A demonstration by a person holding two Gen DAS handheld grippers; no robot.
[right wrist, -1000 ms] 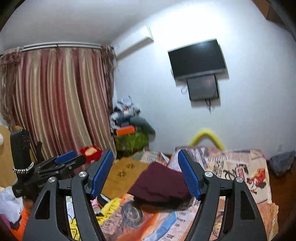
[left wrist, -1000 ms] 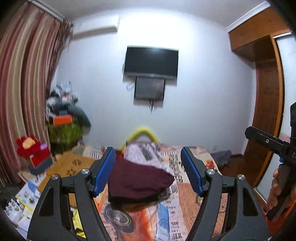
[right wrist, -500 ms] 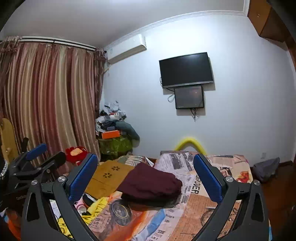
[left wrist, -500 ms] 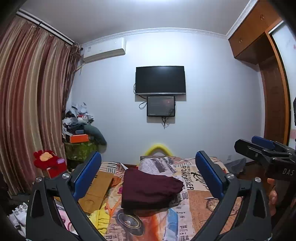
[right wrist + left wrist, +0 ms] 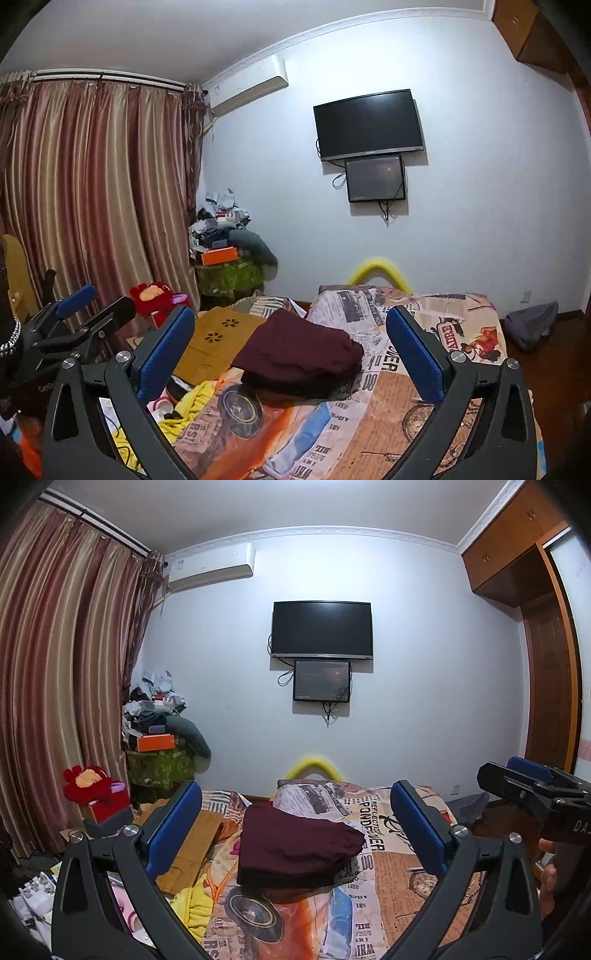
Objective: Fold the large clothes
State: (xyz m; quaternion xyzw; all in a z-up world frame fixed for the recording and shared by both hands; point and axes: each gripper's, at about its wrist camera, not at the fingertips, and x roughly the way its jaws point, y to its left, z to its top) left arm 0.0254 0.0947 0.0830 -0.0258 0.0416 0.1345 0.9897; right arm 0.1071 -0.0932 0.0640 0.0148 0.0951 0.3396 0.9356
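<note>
A dark maroon garment [image 5: 295, 843] lies folded into a thick bundle on the bed with the newspaper-print cover [image 5: 391, 886]; it also shows in the right wrist view [image 5: 301, 354]. My left gripper [image 5: 293, 832] is open and empty, raised above and in front of the bundle, not touching it. My right gripper [image 5: 290, 354] is open and empty too, held back from the bundle. The right gripper shows at the right edge of the left wrist view [image 5: 532, 794]. The left gripper shows at the left edge of the right wrist view [image 5: 77, 317].
A yellow cloth [image 5: 194, 908] and a brown board [image 5: 218, 336] lie at the bed's left side. A red plush toy [image 5: 88, 784] and a cluttered pile [image 5: 159, 734] stand by the curtain. A wall TV [image 5: 321, 629] hangs ahead, a wardrobe [image 5: 546, 686] right.
Both grippers have opened wider, tilted up and drawn back from the maroon bundle, so more of the wall and ceiling shows. The bundle has stayed in place on the bed.
</note>
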